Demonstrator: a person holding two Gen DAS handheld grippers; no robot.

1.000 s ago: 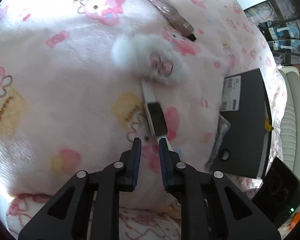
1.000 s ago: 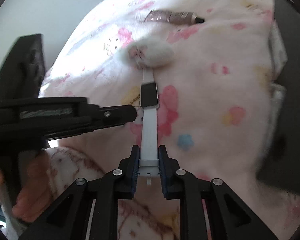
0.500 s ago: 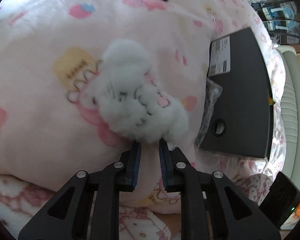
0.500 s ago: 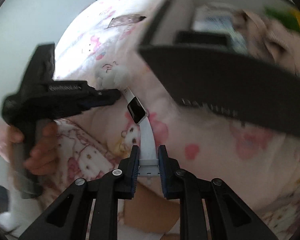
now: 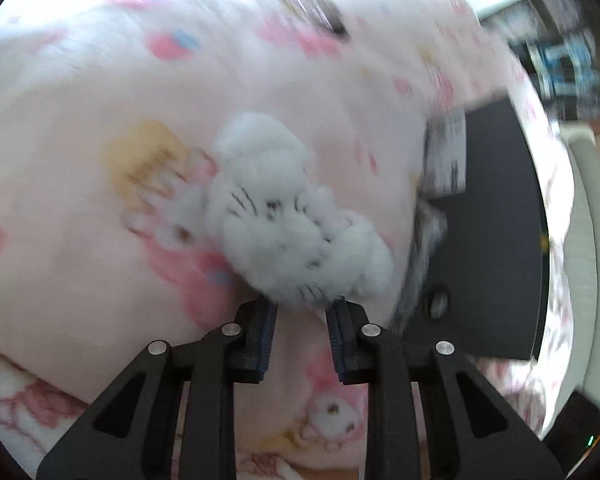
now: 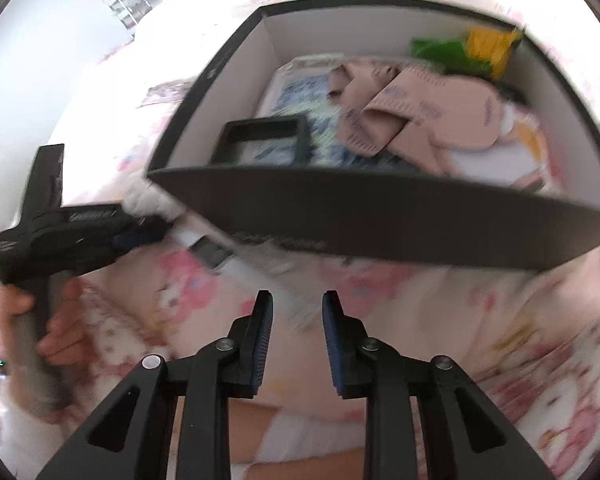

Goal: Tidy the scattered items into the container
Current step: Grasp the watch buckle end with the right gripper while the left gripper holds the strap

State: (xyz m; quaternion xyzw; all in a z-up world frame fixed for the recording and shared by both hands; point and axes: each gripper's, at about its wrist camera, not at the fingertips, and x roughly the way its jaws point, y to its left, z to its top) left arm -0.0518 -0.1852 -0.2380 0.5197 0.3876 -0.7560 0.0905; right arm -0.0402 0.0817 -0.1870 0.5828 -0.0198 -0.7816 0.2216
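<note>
Left gripper (image 5: 300, 334): jaws have just been opening, now a little apart; the pads flank the lower edge of the white plush cat toy (image 5: 296, 232) without pinching it.
Plush toy: lies on the pink cartoon blanket (image 5: 80, 200), straight ahead of the left fingers and touching their tips; it runs slantwise, up-left to down-right.
Right gripper (image 6: 296, 340): jaws have just been opening, parted, nothing between the pads.
Smartwatch (image 6: 210, 254): white strap and dark face on the blanket, ahead-left of the right gripper, close under the box's near wall, strap slanting toward the gripper.
Container: black box (image 6: 380, 220), open, already holding beige socks (image 6: 400, 116) and a packet.
In the way: the box's near wall rises between both items and the inside.
Nearer hand: left for the plush, right for the watch.
</note>
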